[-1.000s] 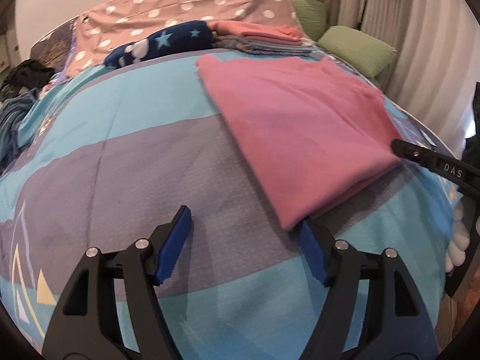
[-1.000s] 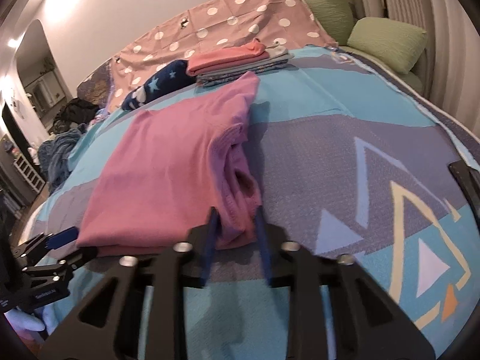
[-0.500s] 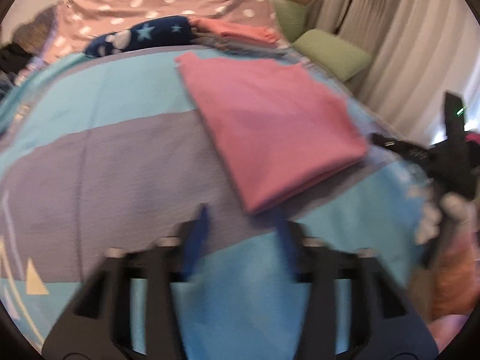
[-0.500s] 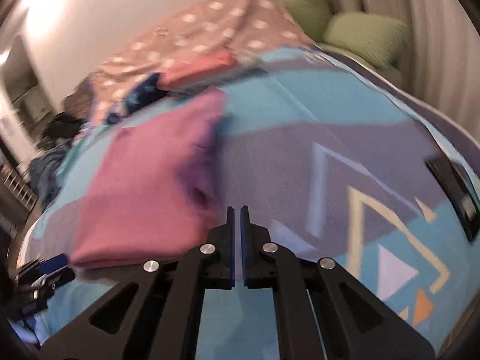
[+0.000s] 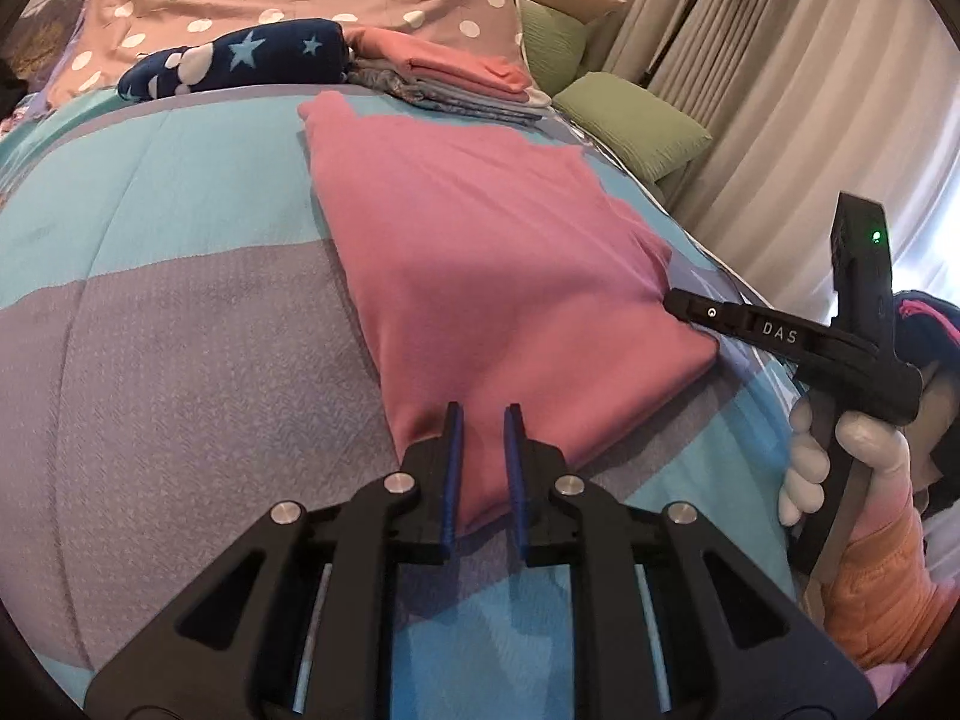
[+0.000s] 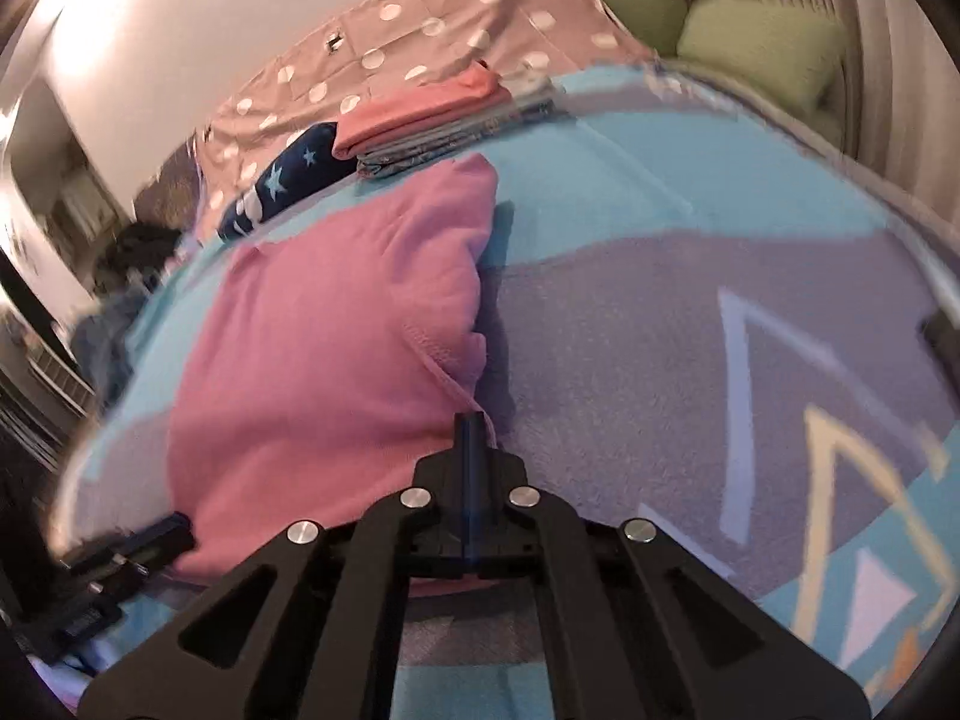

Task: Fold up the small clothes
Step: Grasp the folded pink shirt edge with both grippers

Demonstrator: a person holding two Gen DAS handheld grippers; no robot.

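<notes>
A folded pink garment (image 5: 498, 276) lies on the blue and purple bedspread (image 5: 180, 324). It also shows in the right wrist view (image 6: 336, 348). My left gripper (image 5: 480, 420) is nearly shut around the garment's near corner, with pink cloth between the blue pads. My right gripper (image 6: 471, 426) is shut on the garment's near right edge; it also shows in the left wrist view (image 5: 672, 300), touching the garment's right side.
A stack of folded clothes (image 5: 456, 78) and a rolled navy star blanket (image 5: 240, 60) lie at the far end. Green pillows (image 5: 630, 120) and curtains stand at the right. A dark flat object (image 6: 942, 330) lies at the bed's right edge.
My left gripper has moved right onto the garment's corner and closed from wide open. My right gripper has shut fully and now grips the garment's edge.
</notes>
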